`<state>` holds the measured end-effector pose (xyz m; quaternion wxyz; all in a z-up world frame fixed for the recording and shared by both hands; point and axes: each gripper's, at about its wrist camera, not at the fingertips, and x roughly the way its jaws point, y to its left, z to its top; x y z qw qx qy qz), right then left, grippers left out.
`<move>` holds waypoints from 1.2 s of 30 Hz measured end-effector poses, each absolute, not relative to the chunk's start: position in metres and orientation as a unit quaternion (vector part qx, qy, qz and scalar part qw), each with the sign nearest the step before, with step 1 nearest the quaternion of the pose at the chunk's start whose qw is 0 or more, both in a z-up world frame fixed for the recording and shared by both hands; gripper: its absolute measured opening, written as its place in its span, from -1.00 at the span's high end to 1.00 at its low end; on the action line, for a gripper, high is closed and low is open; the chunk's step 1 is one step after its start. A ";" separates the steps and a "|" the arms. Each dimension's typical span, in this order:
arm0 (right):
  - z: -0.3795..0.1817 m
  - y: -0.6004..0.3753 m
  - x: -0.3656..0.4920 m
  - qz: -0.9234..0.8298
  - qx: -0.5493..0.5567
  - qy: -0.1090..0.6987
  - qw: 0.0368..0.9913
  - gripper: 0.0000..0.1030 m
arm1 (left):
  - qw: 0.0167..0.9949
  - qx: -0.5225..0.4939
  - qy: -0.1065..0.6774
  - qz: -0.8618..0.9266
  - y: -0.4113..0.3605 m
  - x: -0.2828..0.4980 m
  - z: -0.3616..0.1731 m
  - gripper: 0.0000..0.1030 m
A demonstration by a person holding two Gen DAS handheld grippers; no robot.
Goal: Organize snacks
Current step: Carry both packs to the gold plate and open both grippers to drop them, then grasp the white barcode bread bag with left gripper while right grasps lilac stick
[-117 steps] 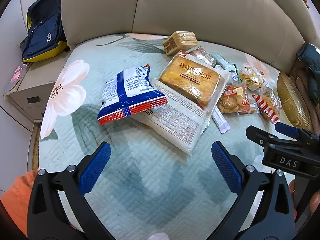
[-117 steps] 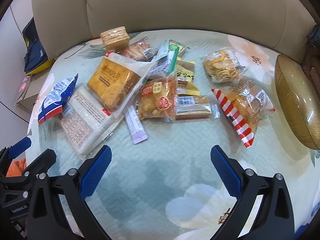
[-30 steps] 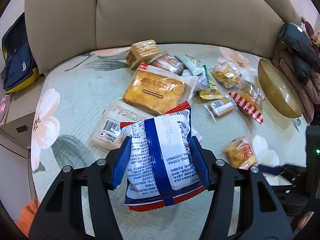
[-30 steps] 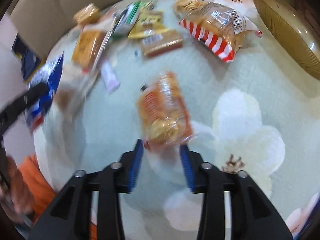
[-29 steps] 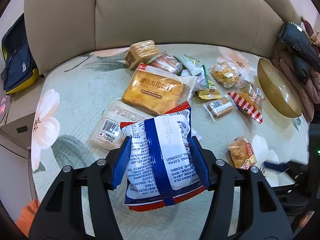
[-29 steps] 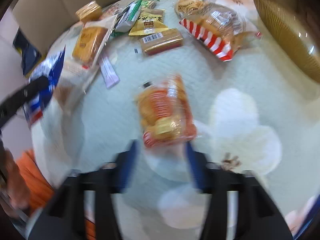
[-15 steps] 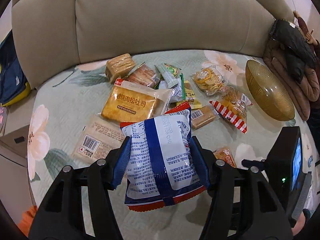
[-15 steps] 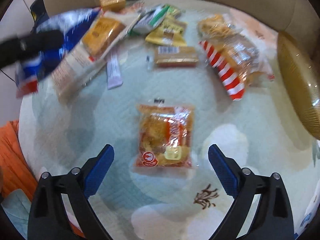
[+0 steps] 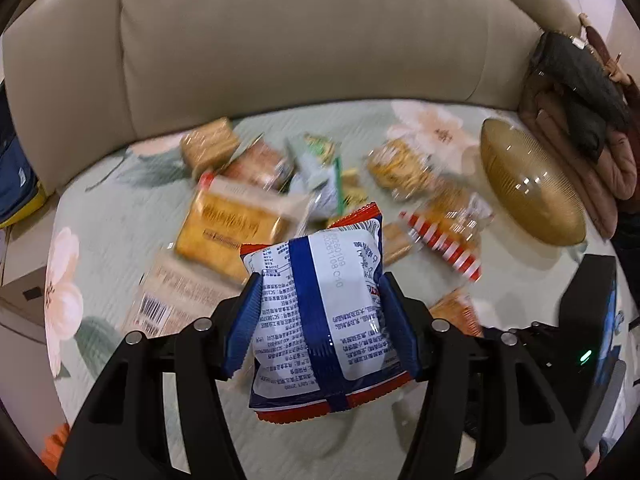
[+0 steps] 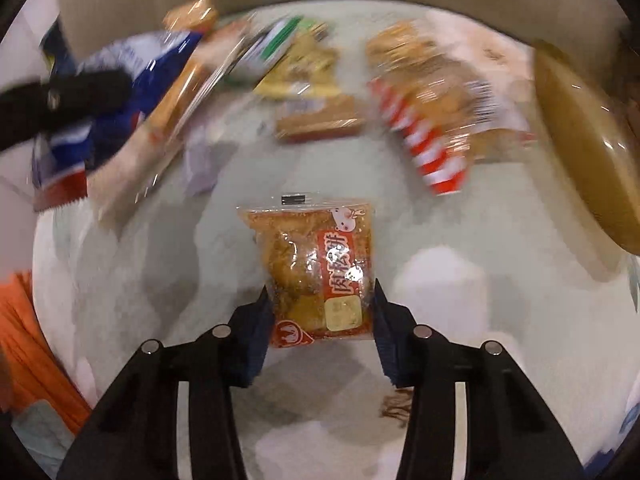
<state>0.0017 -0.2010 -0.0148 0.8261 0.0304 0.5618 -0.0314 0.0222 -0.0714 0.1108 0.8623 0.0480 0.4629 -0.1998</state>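
Blue-and-white foil snack bag with red serrated ends (image 9: 320, 312) sits clamped between the blue pads of the left gripper (image 9: 320, 320), held up off the bed, back label facing the camera. Small clear-wrapped orange meat-floss cake packet with a red label (image 10: 316, 272) sits between the pads of the right gripper (image 10: 320, 332); both pads press its lower sides, packet over the pale green quilted floral bedspread (image 10: 440, 288).

Beyond, heavily motion-blurred: the remaining snack pile on the bedspread, including a large toast-bread pack (image 9: 236, 224), a square cracker block (image 9: 208, 144) near the beige padded headboard (image 9: 300, 40), and a red-white striped clear bag (image 9: 448, 232). Amber ribbed glass bowl (image 9: 532, 184) lies right of the pile, beside folded brown clothing (image 9: 580, 92).
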 end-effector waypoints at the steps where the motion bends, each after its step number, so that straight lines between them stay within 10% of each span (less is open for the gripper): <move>1: -0.009 -0.208 0.001 -0.040 0.041 0.553 0.831 0.16 | 0.865 0.049 0.456 -0.205 -0.078 0.024 0.118 -0.15; 15: 0.106 -0.411 0.004 -0.254 0.165 0.421 0.855 0.14 | 0.833 0.055 0.409 -0.369 -0.270 0.051 0.189 -0.24; 17: 0.106 -0.429 0.010 -0.245 0.172 0.427 0.853 -0.20 | 0.825 0.053 0.419 -0.375 -0.292 0.056 0.185 -0.68; 19: 0.103 -0.445 0.013 -0.264 0.170 0.426 0.848 -0.50 | 0.821 0.054 0.428 -0.374 -0.298 0.060 0.177 -0.65; 25: 0.110 -0.461 0.004 -0.306 0.090 0.370 0.873 -0.86 | 0.829 0.080 0.435 -0.342 -0.242 0.062 0.158 -0.64; 36: 0.044 -0.451 0.080 -0.342 -0.019 0.381 0.859 -0.88 | 0.845 0.016 0.496 -0.201 -0.066 0.067 0.115 -0.67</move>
